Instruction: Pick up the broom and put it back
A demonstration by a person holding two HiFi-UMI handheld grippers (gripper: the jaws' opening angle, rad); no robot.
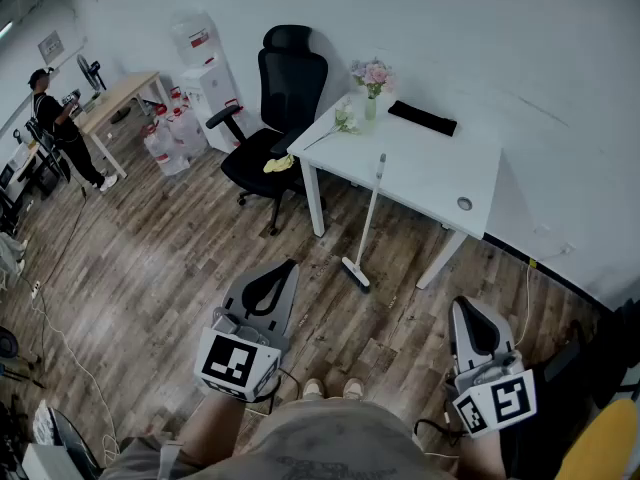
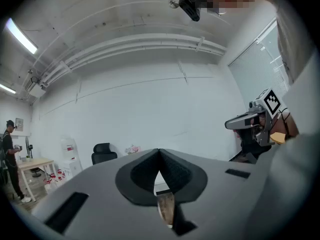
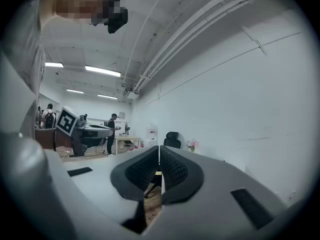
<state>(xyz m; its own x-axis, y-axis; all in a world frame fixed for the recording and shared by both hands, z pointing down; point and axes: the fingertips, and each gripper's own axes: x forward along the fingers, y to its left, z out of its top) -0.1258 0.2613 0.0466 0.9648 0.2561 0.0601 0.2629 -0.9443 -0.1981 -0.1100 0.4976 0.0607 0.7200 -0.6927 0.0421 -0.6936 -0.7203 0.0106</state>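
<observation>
The broom [image 1: 368,218] leans upright against the front edge of the white table [image 1: 440,173], its pale handle reaching the tabletop and its brush head [image 1: 356,273] on the wooden floor. My left gripper [image 1: 291,264] is at the lower left, a short way from the brush head, shut with nothing in it. My right gripper [image 1: 458,304] is at the lower right, also shut and holding nothing. In the left gripper view the jaws [image 2: 159,150] meet at their tips. The right gripper view shows its jaws [image 3: 159,147] pressed together. Both point level toward the table.
A black office chair [image 1: 285,88] with a yellow cloth [image 1: 279,164] stands left of the table. On the table are a flower vase [image 1: 372,78] and a black flat object [image 1: 422,118]. A water dispenser [image 1: 205,68], bottles [image 1: 170,133], a wooden desk [image 1: 115,98] and a person [image 1: 62,128] are at far left.
</observation>
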